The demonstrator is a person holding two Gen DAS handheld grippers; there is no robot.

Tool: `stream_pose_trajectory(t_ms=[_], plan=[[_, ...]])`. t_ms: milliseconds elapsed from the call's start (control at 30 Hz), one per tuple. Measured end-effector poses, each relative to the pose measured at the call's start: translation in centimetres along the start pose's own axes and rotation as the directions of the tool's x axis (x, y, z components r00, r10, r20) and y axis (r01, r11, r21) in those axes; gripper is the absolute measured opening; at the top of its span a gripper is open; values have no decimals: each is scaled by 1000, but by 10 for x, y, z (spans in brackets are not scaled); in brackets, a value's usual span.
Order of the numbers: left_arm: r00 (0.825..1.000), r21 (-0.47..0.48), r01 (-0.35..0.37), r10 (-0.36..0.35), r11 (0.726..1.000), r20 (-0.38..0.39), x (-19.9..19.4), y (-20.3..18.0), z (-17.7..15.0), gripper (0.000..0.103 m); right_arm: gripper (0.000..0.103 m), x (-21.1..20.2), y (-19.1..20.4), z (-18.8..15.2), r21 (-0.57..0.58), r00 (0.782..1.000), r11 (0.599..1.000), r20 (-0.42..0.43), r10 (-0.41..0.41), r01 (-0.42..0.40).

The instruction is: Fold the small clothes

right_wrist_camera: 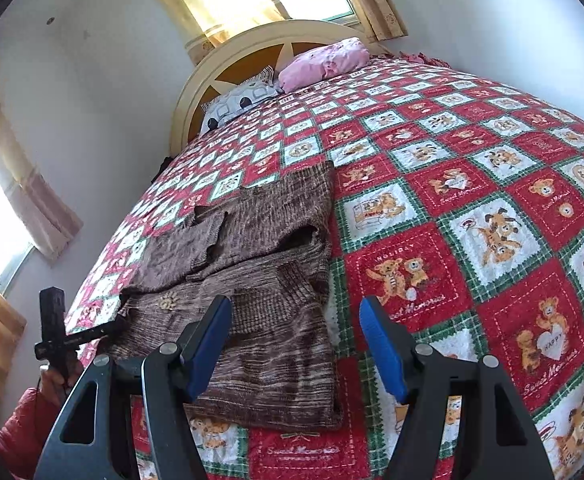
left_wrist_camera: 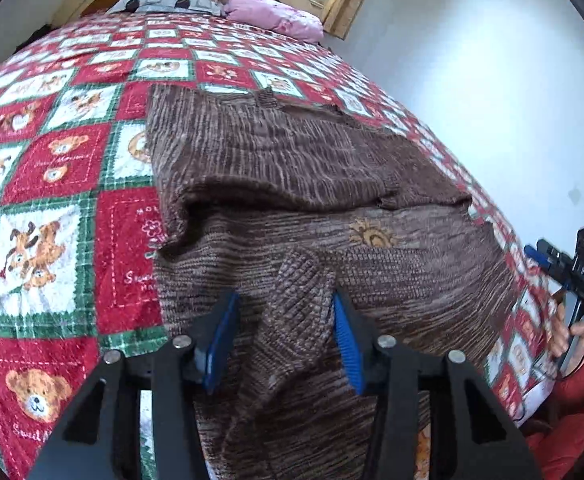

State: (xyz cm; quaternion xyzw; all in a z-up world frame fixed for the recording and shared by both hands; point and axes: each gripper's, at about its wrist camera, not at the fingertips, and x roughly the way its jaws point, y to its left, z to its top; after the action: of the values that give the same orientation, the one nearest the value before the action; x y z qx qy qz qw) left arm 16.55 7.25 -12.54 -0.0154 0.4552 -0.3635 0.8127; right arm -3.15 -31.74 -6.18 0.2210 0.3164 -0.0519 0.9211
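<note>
While the brown marled knit sweater (left_wrist_camera: 292,184) lies lengthwise on the teddy-bear quilted bed (left_wrist_camera: 51,160), the left tool (left_wrist_camera: 285,324), spread, straddles its near sleeve; the right tool (right_wrist_camera: 296,332) hovers spread beside it.

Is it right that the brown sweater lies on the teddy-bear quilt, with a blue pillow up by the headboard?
Not quite: the pillow by the headboard is pink, not blue, as the right wrist view shows. The brown sweater does lie on the teddy-bear quilt.
</note>
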Motion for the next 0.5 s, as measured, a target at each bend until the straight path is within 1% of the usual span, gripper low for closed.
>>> stream_pose_trajectory(t_ms=[33, 67, 100, 167, 267, 367, 433, 500], plan=[[1000, 28, -5, 5, 1000, -3, 0, -7, -2, 56, 67, 0, -2, 0, 1, 1000, 1000, 0, -12, 12], [1000, 54, -10, 11, 998, -9, 1, -13, -3, 66, 67, 0, -3, 1, 4, 1000, 1000, 3, -20, 20], [1000, 79, -20, 21, 997, -12, 1, -19, -6, 80, 67, -1, -5, 1, 3, 1000, 1000, 6, -27, 27], [999, 120, -47, 48, 992, -9, -1, -20, -5, 91, 67, 0, -5, 2, -16, 999, 999, 10, -42, 42], [996, 148, -91, 93, 985, -4, -1, -18, -9, 92, 67, 13, -1, 3, -59, 998, 997, -18, -53, 52], [993, 140, -119, 118, 983, 13, 3, -16, -6, 93, 67, 32, 7, 4, -116, 997, 991, -47, -67, 61], [989, 127, -145, 143, 981, 22, 4, -15, -4, 90, 67, 47, 15, 7, -163, 995, 985, -62, -75, 64], [984, 105, -177, 175, 979, 23, 5, -12, -2, 70, 67, 61, 23, 9, -206, 994, 976, -76, -81, 64]])
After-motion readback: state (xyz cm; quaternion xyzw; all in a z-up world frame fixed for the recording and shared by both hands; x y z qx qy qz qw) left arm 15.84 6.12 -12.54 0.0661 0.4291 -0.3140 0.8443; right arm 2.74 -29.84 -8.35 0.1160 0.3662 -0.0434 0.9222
